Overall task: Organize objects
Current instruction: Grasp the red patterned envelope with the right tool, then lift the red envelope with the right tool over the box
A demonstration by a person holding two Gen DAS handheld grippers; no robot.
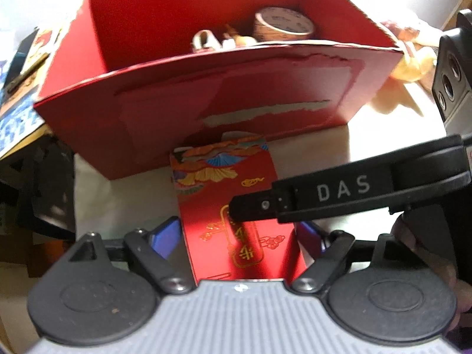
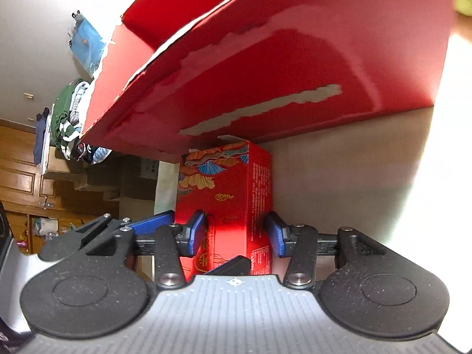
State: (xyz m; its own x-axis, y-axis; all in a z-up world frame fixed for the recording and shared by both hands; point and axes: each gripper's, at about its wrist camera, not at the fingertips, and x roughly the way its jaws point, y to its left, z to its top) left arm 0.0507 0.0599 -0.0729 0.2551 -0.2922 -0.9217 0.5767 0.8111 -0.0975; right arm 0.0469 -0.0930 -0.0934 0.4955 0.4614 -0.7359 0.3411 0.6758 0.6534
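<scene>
A small red box with gold and blue patterns point(image 1: 236, 177) lies with its far end against the front wall of a large open red carton point(image 1: 236, 88). My left gripper point(image 1: 237, 234) is shut on the small box, a blue pad on each long side. The black finger point(image 1: 324, 194) of the right gripper reaches in from the right and rests on the box's top face. In the right wrist view, my right gripper point(image 2: 236, 236) is shut across the small box point(image 2: 218, 183), under the carton point(image 2: 295, 73). The left gripper's blue finger point(image 2: 153, 224) shows at the left. A tape roll point(image 1: 283, 23) lies inside the carton.
White tabletop point(image 1: 309, 153) surrounds the carton. Crumpled yellowish wrapping point(image 1: 413, 65) and a black device point(image 1: 451, 67) sit to the right, and a blue patterned item point(image 1: 17, 118) to the left. A hand point(image 1: 413, 236) holds the right gripper. A clothes pile point(image 2: 70, 112) and wooden cabinets point(image 2: 20, 162) stand beyond the table.
</scene>
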